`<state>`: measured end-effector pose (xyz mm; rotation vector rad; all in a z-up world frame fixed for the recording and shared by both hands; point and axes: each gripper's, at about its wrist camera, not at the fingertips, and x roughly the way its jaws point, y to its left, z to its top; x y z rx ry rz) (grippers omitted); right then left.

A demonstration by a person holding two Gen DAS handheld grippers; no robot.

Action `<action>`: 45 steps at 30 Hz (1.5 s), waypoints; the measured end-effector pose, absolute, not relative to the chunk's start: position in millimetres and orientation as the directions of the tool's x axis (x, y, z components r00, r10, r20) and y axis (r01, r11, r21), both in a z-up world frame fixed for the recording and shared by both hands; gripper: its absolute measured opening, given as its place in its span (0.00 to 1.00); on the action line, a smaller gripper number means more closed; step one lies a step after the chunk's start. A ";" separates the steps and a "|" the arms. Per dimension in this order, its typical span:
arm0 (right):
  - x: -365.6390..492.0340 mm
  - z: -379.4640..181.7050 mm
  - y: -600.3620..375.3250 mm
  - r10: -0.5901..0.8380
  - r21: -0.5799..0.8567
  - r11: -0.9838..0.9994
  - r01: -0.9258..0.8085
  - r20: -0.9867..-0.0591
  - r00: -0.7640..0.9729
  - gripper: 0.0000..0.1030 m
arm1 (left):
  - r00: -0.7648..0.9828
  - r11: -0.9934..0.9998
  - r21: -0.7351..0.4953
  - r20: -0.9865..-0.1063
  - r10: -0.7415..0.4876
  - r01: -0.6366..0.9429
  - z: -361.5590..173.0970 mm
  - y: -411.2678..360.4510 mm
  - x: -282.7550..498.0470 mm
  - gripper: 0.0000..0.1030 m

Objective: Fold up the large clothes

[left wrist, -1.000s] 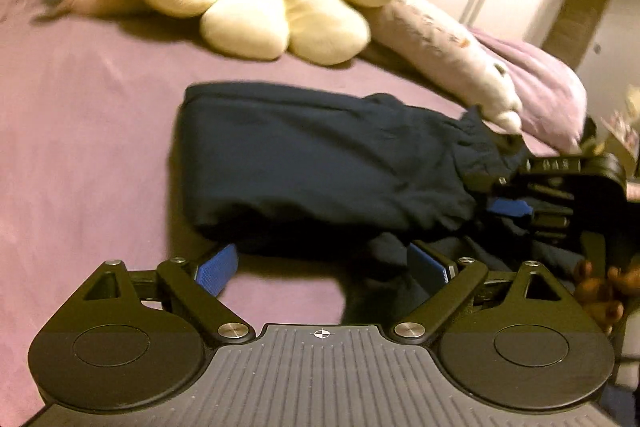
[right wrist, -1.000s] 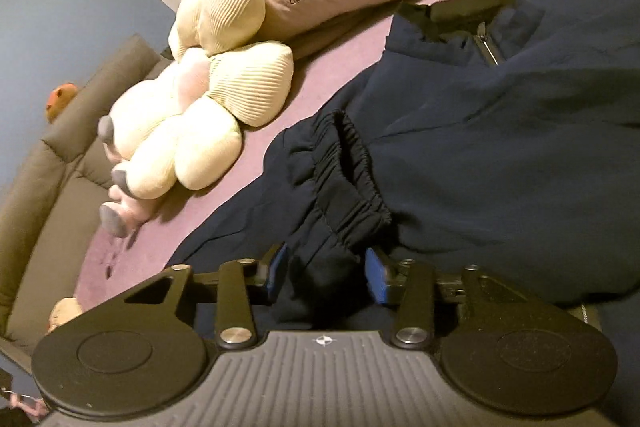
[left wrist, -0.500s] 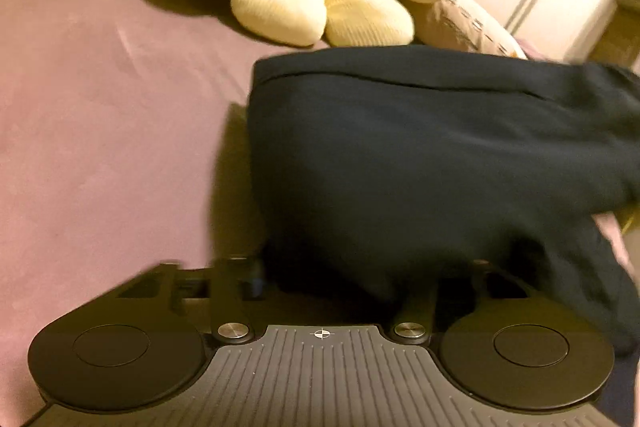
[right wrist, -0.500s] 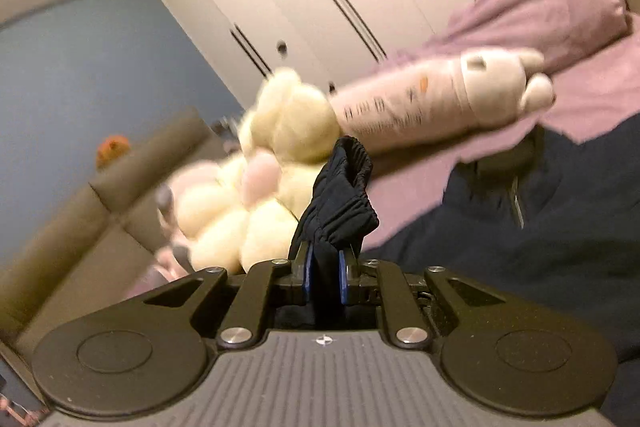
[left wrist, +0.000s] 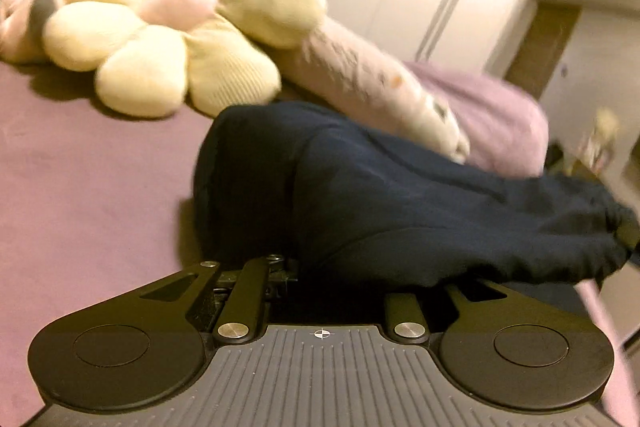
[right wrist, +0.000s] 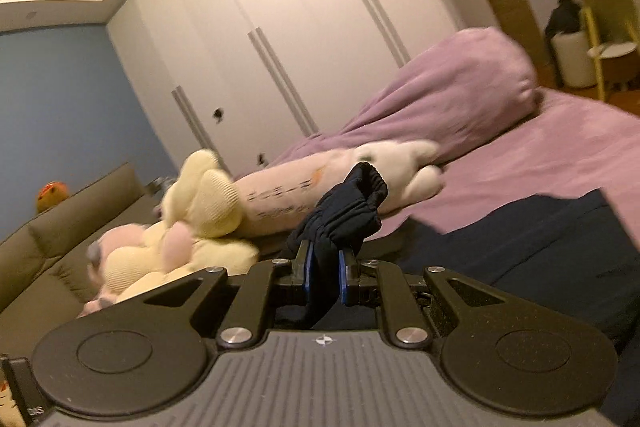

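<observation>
A dark navy garment (left wrist: 384, 203) lies in a folded bundle on the purple bed (left wrist: 80, 163), draped over the front of my left gripper (left wrist: 332, 267). Its fingers are hidden under the cloth, drawn close together. My right gripper (right wrist: 324, 275) is shut on a gathered elastic edge of the navy garment (right wrist: 348, 211) and holds it raised above the bed. Another part of the navy cloth (right wrist: 540, 255) lies flat on the bed to the right in the right wrist view.
Cream and pink plush toys (left wrist: 168, 43) and a long pink plush (right wrist: 320, 187) lie along the far side of the bed. A purple duvet (right wrist: 452, 87) is heaped behind them. White wardrobe doors (right wrist: 288, 39) stand beyond. A yellow shelf (right wrist: 600, 39) is at far right.
My left gripper moved into the garment and its fingers closed in under the cloth. My right gripper shut on the elastic edge and lifted it off the bed.
</observation>
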<state>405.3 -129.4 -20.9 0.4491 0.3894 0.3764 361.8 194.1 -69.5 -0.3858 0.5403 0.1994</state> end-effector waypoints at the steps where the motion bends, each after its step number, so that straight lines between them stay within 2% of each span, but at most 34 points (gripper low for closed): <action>1: 409.2 -27.7 -134.3 0.401 0.461 0.855 -0.239 -0.294 0.868 0.12 | 0.821 0.930 -0.243 -0.562 0.098 -0.277 -78.4 183.3 370.3 0.18; 5: 432.9 -74.0 -148.8 0.305 0.408 0.906 -0.113 -0.445 0.842 0.12 | 0.755 0.960 -0.096 -0.641 0.141 -0.261 -116.4 156.0 390.9 0.24; 7: 450.4 -106.8 -158.2 0.283 0.405 0.913 -0.046 -0.548 0.787 0.12 | 0.772 0.968 -0.056 -0.616 0.160 -0.245 -121.3 152.1 389.6 0.28; 9: 461.2 -131.4 -168.4 0.301 0.441 0.898 -0.006 -0.604 0.737 0.15 | 0.781 0.973 -0.039 -0.604 0.159 -0.227 -122.7 151.9 386.9 0.29; 12: 465.7 -144.8 -185.0 0.369 0.565 0.825 0.027 -0.574 0.731 0.20 | 0.790 0.975 -0.058 -0.598 0.138 -0.214 -122.5 157.0 382.9 0.31; 14: 467.8 -148.1 -193.5 0.412 0.652 0.756 0.057 -0.541 0.733 0.26 | 0.792 0.976 -0.073 -0.598 0.123 -0.206 -120.2 158.5 380.9 0.37; 15: 470.4 -150.1 -195.0 0.417 0.670 0.739 0.069 -0.536 0.734 0.26 | 0.794 0.977 -0.073 -0.597 0.117 -0.199 -119.4 157.5 380.6 0.43; 16: 474.6 -151.2 -193.9 0.418 0.673 0.736 0.077 -0.541 0.730 0.26 | 0.795 0.980 -0.064 -0.596 0.113 -0.187 -118.3 155.6 379.9 0.50; 17: 476.6 -151.8 -192.8 0.415 0.664 0.744 0.076 -0.548 0.726 0.26 | 0.795 0.982 -0.045 -0.595 0.120 -0.181 -117.4 152.9 378.0 0.51; 18: 480.5 -148.4 -187.1 0.399 0.636 0.768 0.074 -0.566 0.721 0.19 | 0.794 0.984 -0.020 -0.593 0.132 -0.178 -116.1 150.6 375.3 0.51; 20: 481.1 -135.7 -178.6 0.363 0.579 0.813 0.060 -0.584 0.726 0.14 | 0.794 0.986 0.010 -0.591 0.142 -0.169 -114.1 147.9 370.5 0.52; 25: 453.1 -77.6 -192.6 0.274 0.527 0.850 -0.007 -0.431 0.860 0.13 | 0.796 0.986 0.092 -0.582 0.166 -0.138 -113.0 148.9 350.9 0.57; 27: 446.6 -71.7 -199.4 0.249 0.499 0.867 -0.012 -0.411 0.877 0.13 | 0.780 0.979 0.122 -0.591 0.205 -0.166 -114.4 152.0 347.1 0.58; 29: 445.1 -77.8 -202.5 0.201 0.444 0.896 0.012 -0.431 0.880 0.13 | 0.751 0.977 0.077 -0.629 0.202 -0.198 -116.7 164.1 344.5 0.59; 33: 474.4 -133.1 -210.5 0.184 0.420 0.900 0.119 -0.612 0.769 0.13 | 0.726 0.960 -0.089 -0.674 0.139 -0.266 -113.2 190.6 338.5 0.63; 35: 477.1 -147.8 -206.1 0.184 0.382 0.921 0.078 -0.602 0.777 0.13 | 0.726 0.954 -0.114 -0.675 0.129 -0.276 -107.9 196.0 335.7 0.64; 38: 478.8 -134.4 -193.2 0.158 0.279 0.960 0.029 -0.625 0.764 0.16 | 0.728 0.951 -0.114 -0.671 0.141 -0.289 -94.0 199.5 330.1 0.65; 40: 473.2 -121.2 -201.9 0.181 0.319 0.947 0.032 -0.613 0.769 0.19 | 0.750 0.947 -0.118 -0.643 0.155 -0.297 -82.6 200.8 322.5 0.69; 42: 460.2 -109.7 -209.4 0.178 0.358 0.933 0.045 -0.565 0.806 0.29 | 0.767 0.941 -0.092 -0.608 0.205 -0.325 -71.1 201.7 318.5 0.76; 45: 458.4 -104.6 -206.1 0.195 0.363 0.931 0.027 -0.559 0.806 0.31 | 0.776 0.936 -0.090 -0.589 0.225 -0.340 -60.9 201.9 324.4 0.76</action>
